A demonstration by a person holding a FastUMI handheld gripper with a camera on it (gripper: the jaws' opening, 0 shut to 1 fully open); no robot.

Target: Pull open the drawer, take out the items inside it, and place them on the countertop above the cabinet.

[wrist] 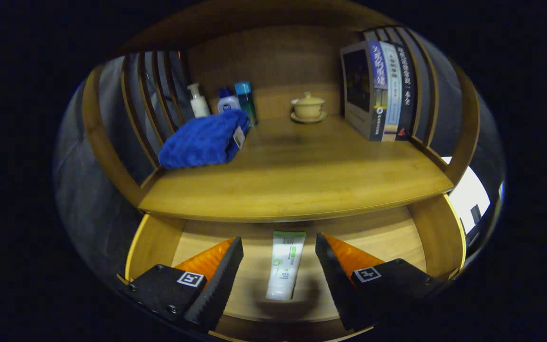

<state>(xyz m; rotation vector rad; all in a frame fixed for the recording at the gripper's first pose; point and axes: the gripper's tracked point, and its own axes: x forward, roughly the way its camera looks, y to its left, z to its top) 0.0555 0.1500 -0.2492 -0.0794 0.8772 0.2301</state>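
While the white-and-green plastic tube lies in the open wooden drawer at lower centre, the gripper hangs wide open, empty, straddling it; next, likely descend, close, lift to the wooden tabletop.

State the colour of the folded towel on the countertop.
Deep blue: the towel, clearest in the gripper view.

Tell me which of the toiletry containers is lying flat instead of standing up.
The white tube in the open drawer, between the open tool's fingers. The bottles stand upright on the countertop.
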